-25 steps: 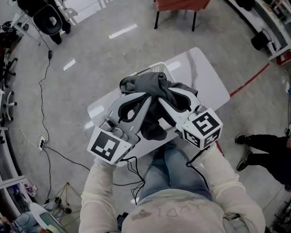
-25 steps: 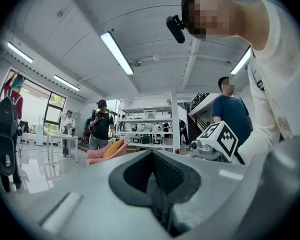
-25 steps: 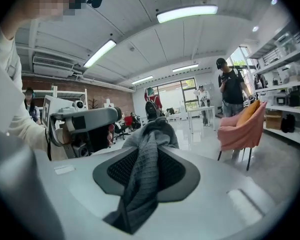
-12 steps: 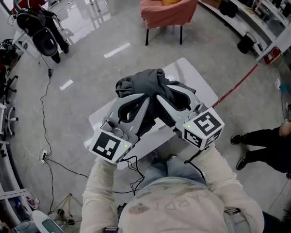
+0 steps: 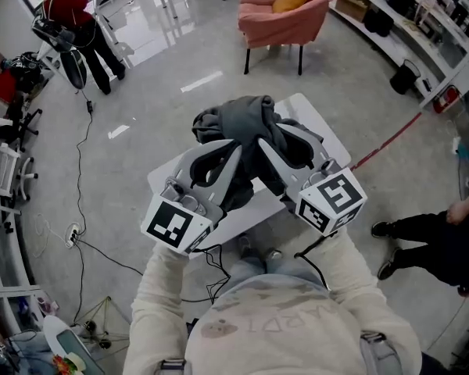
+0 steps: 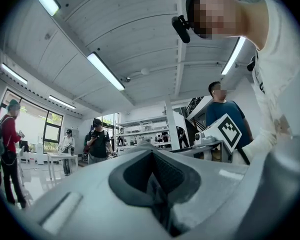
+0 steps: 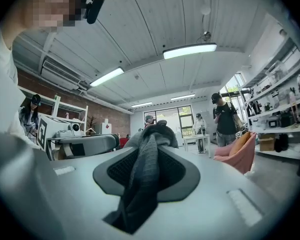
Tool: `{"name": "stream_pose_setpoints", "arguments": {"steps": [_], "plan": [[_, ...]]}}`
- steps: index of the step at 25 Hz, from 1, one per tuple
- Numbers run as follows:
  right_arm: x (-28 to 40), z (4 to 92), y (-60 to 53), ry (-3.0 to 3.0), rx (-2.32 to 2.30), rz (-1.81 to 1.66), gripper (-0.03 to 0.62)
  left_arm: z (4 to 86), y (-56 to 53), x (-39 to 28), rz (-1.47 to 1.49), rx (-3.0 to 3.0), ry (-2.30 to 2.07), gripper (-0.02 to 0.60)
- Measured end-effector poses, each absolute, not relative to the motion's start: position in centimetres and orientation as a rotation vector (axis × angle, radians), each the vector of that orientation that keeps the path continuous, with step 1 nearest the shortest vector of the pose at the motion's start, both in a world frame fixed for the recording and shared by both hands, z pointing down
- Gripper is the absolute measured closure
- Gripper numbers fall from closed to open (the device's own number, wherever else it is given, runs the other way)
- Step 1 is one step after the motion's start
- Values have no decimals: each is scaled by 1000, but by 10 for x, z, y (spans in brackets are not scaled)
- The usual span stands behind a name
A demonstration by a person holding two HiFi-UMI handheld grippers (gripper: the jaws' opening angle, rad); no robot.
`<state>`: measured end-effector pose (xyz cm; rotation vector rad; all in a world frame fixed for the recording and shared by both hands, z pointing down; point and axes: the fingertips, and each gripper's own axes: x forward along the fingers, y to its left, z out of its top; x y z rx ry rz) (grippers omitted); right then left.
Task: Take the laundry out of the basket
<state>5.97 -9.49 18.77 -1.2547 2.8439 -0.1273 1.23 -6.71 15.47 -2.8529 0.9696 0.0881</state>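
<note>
A dark grey garment (image 5: pixel 242 119) is bunched up in the air above the white table (image 5: pixel 332 143). My left gripper (image 5: pixel 236 150) and right gripper (image 5: pixel 260 144) meet under it, tips close together, each shut on the cloth. In the left gripper view the left gripper (image 6: pixel 157 196) has dark fabric (image 6: pixel 162 211) pinched in its closed jaws. In the right gripper view a grey strip of the garment (image 7: pixel 142 169) runs through the shut right gripper (image 7: pixel 140 184) and bulges above its tips. No basket shows; the garment and grippers cover that spot.
A pink armchair (image 5: pixel 285 18) with an orange cushion stands beyond the table. A person in red (image 5: pixel 70 14) is at the far left and another person (image 5: pixel 445 237) at the right. Cables (image 5: pixel 82 170) trail over the floor on the left. Shelves (image 5: pixel 422 14) line the right.
Both grippers have lifted the grey garment a little higher, still shut on it. The white basket rim seen behind the garment a second ago is now out of sight.
</note>
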Motion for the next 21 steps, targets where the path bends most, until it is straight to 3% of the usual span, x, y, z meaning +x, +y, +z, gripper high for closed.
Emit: {"name": "stream_pose_setpoints", "arguments": {"steps": [21], "plan": [[98,181,-56,2840,-1184,-82,462,152,-26,44,87,-2819,1107,580]]}}
